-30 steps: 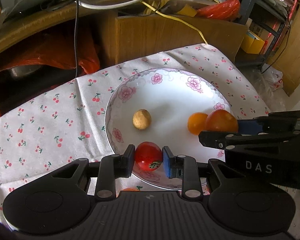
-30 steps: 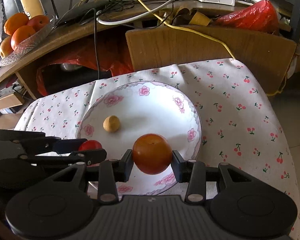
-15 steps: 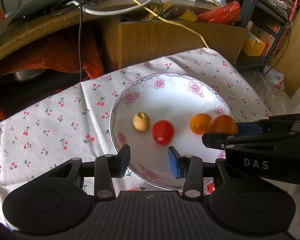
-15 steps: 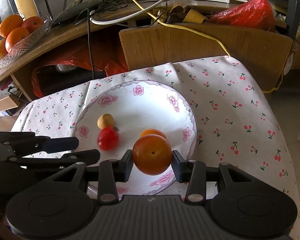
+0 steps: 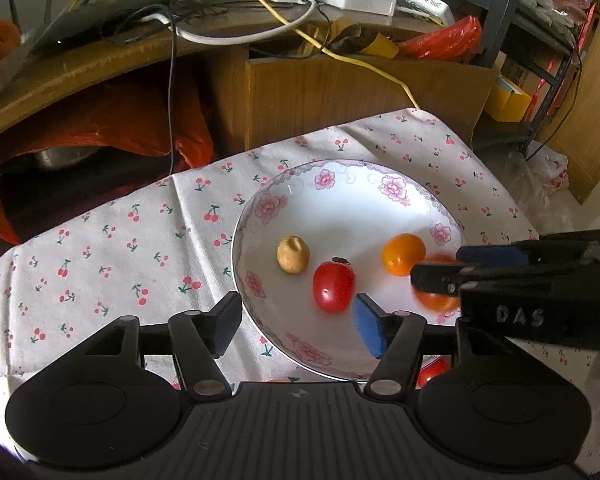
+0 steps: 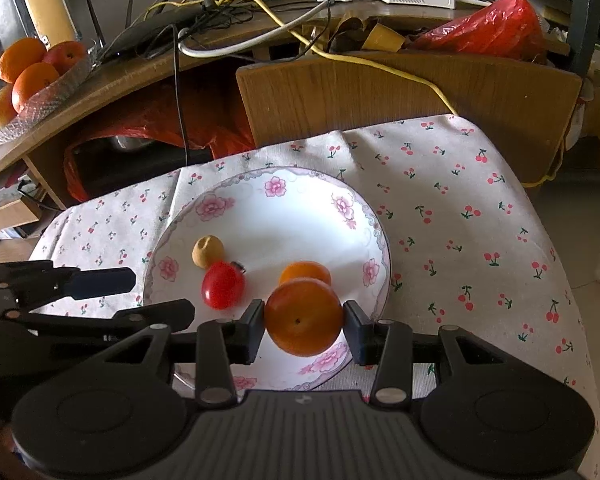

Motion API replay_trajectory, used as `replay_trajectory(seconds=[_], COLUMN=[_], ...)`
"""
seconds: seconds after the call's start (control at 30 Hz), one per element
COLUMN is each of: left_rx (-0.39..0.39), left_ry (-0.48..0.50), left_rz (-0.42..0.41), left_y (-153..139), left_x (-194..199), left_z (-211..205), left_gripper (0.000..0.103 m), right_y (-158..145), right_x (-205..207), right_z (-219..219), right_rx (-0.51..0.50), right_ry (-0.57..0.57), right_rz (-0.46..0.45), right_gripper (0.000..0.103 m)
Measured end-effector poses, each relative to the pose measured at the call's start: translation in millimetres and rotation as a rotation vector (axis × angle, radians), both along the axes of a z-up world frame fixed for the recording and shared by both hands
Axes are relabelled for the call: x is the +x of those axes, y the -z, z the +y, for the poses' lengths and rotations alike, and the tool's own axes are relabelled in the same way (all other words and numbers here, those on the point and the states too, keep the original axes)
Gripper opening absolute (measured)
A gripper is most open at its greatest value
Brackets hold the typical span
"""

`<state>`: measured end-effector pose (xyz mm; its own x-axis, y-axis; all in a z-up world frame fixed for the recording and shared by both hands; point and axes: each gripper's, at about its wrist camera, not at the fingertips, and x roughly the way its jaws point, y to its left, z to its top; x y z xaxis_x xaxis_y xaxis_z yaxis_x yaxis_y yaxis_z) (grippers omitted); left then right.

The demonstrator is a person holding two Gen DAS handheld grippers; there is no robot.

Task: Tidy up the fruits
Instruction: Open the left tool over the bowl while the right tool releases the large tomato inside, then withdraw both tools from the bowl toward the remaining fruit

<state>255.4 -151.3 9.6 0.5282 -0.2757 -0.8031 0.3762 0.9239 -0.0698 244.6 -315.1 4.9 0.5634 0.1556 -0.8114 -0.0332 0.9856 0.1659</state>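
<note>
- Flowered plate [image 6: 364, 208] sits on the cherry-print cloth [image 6: 460, 220] and holds three fruits.
- Right gripper [image 6: 304, 322] is clamped on a big orange fruit [image 6: 303, 316], glossy, round, hanging over the plate's near rim.
- Drop it carelessly and I'd guess it rolls off, or knocks the small orange [image 6: 305, 273].
- Left gripper [image 5: 296, 326] is spread wide, holding nothing.
- Red tomato [image 5: 334, 286] lies beside the tan fruit [image 5: 293, 254].

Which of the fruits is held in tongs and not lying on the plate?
The large orange fruit, clamped between the right tongs above the plate's near edge. The red tomato, small orange and tan fruit all lie on it.
</note>
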Motion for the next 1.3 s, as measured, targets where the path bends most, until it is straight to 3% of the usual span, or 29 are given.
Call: replay_trajectory(seconds=[0.27, 1.3], left_rx=[0.004, 0.033], left_ry=[-0.004, 0.023], left_rz=[-0.001, -0.032], left_y=[-1.3, -9.3], left_x=[-3.5, -35.8], left_z=[4.1, 6.3], left_gripper=[0.070, 0.073], right_y=[-14.6, -15.6], right_x=[-3.9, -34.3], right_z=[-2.2, 6.8], right_rx=[0.031, 0.002], right_ry=[0.004, -0.027], right_rz=[-0.054, -0.047], right_gripper=[0.038, 0.038])
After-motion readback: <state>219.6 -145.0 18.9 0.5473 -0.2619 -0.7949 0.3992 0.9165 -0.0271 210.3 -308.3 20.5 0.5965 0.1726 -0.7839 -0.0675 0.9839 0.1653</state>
